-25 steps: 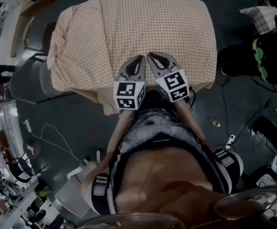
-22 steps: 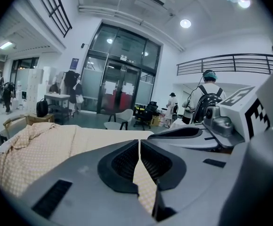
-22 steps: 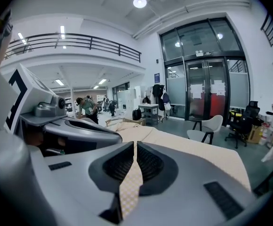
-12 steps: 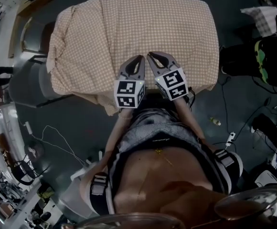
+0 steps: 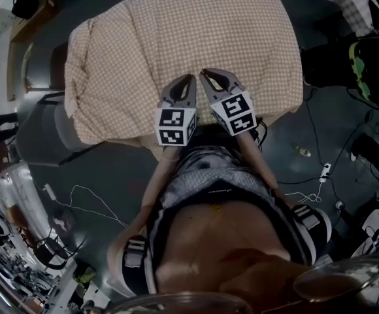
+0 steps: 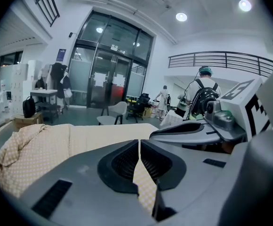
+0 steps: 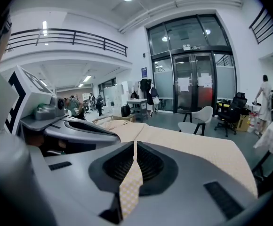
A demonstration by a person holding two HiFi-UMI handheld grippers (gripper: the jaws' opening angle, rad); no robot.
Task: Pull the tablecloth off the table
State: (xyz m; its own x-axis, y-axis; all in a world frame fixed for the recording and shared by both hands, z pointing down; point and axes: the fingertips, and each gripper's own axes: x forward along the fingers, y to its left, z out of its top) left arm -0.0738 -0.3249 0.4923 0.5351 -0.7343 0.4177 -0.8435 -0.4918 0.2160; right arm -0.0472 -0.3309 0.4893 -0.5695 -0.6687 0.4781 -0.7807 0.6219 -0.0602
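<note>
Left gripper (image 5: 190,78) beside right gripper (image 5: 204,74), fingers (image 6: 121,163) pinched shut.

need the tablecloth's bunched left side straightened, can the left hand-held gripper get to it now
Probably not yet: the left hand-held gripper is shut on the near edge of the tablecloth. Nothing seems to lie on it in between, so once released, likely yes.

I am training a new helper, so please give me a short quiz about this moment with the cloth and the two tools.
1. True or false: the tablecloth is rolled into a ball.
2. Which is shut on the cloth: A, only the left tool; B, only the right tool; C, both?
3. Fill in: the tablecloth's pattern is ___.
Key: 1 false; 2 C; 3 checked.
</note>
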